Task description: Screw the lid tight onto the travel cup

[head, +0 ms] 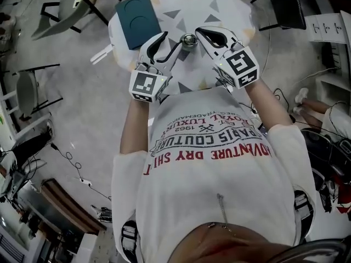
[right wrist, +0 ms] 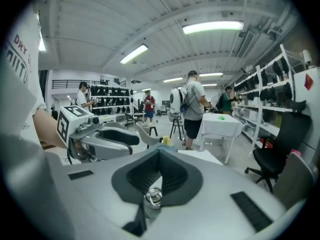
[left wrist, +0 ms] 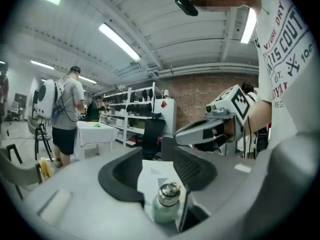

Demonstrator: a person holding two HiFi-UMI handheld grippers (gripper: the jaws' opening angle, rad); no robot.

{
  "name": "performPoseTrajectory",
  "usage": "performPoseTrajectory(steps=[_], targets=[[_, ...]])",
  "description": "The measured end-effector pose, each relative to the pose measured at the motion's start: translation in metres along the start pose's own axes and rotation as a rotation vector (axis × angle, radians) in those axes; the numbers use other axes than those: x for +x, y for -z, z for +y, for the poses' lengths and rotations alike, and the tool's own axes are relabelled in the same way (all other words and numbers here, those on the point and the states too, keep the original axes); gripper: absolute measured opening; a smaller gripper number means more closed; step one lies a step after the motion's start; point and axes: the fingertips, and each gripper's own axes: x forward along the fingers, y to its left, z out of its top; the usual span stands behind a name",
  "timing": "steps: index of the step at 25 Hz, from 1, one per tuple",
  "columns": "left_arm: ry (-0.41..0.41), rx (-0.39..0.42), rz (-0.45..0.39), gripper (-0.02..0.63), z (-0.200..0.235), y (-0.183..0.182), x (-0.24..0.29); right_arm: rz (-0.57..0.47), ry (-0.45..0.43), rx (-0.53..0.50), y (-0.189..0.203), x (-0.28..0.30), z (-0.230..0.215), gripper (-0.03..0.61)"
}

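Observation:
A pale green travel cup [left wrist: 165,211] with a shiny metal lid [left wrist: 169,190] stands on the round white table [head: 222,4]. In the head view the cup [head: 189,40] shows from above between both grippers. My left gripper [left wrist: 160,170] has its jaws round the cup's body and looks shut on it; in the head view its tips [head: 178,44] reach the cup from the left. My right gripper [right wrist: 159,154] is shut, its tips [head: 199,33] just right of the cup. The lid [right wrist: 152,198] shows low in the hollow between its jaws. A pinch on the lid cannot be made out.
A dark teal box [head: 137,18] lies on the table's left part. A grey chair [head: 60,12] stands left of the table and a black office chair [head: 282,4] right of it. Cables run over the floor [head: 71,158]. People [right wrist: 192,109] stand by shelves beyond.

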Motion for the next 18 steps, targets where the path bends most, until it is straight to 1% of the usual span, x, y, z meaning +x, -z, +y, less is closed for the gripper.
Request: performPoseTrajectory(steps=[3, 6, 8, 10, 14, 18], targets=[[-0.101, 0.026, -0.048, 0.147, 0.011, -0.029, -0.013, -0.065, 0.027, 0.009, -0.013, -0.015, -0.001, 0.011], [-0.23, 0.015, -0.101, 0.041, 0.034, -0.055, -0.025, -0.129, 0.052, -0.021, -0.029, -0.021, -0.005, 0.011], [-0.29, 0.013, -0.12, 0.012, 0.046, -0.068, -0.033, -0.157, 0.069, -0.05, -0.038, -0.021, -0.008, 0.011], [-0.308, 0.018, -0.117, 0.011, 0.048, -0.075, -0.039, -0.178, 0.084, -0.06, -0.045, -0.024, -0.009, 0.011], [-0.316, 0.01, -0.105, 0.012, 0.05, -0.082, -0.045, -0.228, 0.116, -0.05, -0.057, -0.033, -0.014, 0.011], [-0.323, 0.016, -0.106, 0.012, 0.05, -0.085, -0.046, -0.238, 0.132, -0.046, -0.059, -0.036, -0.018, 0.009]])
